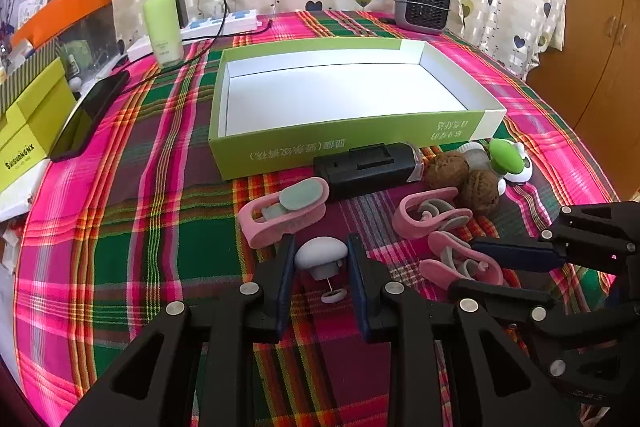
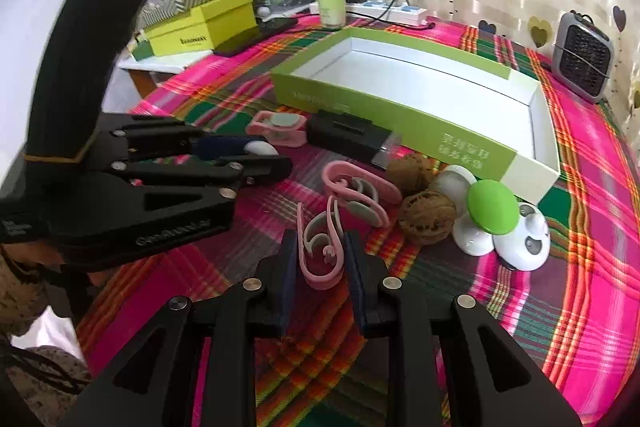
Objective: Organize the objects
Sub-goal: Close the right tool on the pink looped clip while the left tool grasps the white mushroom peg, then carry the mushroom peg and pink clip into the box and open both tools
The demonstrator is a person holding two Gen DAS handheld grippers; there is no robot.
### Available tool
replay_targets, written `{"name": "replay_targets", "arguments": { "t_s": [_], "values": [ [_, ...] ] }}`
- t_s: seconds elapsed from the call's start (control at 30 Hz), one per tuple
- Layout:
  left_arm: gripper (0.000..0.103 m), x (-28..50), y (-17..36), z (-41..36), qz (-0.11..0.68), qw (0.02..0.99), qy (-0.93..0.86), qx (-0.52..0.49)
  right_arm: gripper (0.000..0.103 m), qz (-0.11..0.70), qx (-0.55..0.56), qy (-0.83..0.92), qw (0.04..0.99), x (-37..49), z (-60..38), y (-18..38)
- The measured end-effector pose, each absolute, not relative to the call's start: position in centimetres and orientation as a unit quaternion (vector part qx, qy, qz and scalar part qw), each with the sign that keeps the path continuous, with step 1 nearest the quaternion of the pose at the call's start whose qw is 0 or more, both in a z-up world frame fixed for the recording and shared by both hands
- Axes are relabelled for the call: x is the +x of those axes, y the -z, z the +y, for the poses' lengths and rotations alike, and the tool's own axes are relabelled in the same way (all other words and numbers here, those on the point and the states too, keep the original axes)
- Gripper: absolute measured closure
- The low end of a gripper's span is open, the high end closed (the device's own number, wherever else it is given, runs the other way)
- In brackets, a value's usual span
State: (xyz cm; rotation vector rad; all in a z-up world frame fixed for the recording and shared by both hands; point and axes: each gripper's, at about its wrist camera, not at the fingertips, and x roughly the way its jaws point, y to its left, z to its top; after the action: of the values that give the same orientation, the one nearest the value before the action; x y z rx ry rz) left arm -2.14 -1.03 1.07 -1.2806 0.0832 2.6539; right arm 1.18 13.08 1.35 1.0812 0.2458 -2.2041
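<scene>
Left hand-held gripper (image 1: 320,267) is clamped on the white knob (image 1: 320,254). Right hand-held gripper (image 2: 320,259) grips a pink clip (image 2: 320,247). Green tray (image 1: 340,147) holds nothing.

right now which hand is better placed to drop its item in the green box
Right, marginally: the right gripper is shut on a pink clip, the left gripper on a white pin; the green box lies slightly nearer the right.

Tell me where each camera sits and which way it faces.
Left wrist: on the left tool, angled down at a white mushroom knob between its pads; the right tool shows at right.
Right wrist: on the right tool, angled down at a pink clip it grips; the left tool and a sleeve show.
Shared: green tray, walnuts.
</scene>
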Motion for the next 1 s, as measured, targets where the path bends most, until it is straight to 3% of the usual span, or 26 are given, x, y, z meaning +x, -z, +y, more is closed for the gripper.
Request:
{"name": "replay_targets", "arguments": {
  "t_s": [1.0],
  "values": [
    [0.08,-7.1,-4.5,-2.6,-0.023,0.123,-0.907,-0.403,0.079,0.067,0.374,0.871,0.311,-4.5,13.2,-5.4]
  ]
}}
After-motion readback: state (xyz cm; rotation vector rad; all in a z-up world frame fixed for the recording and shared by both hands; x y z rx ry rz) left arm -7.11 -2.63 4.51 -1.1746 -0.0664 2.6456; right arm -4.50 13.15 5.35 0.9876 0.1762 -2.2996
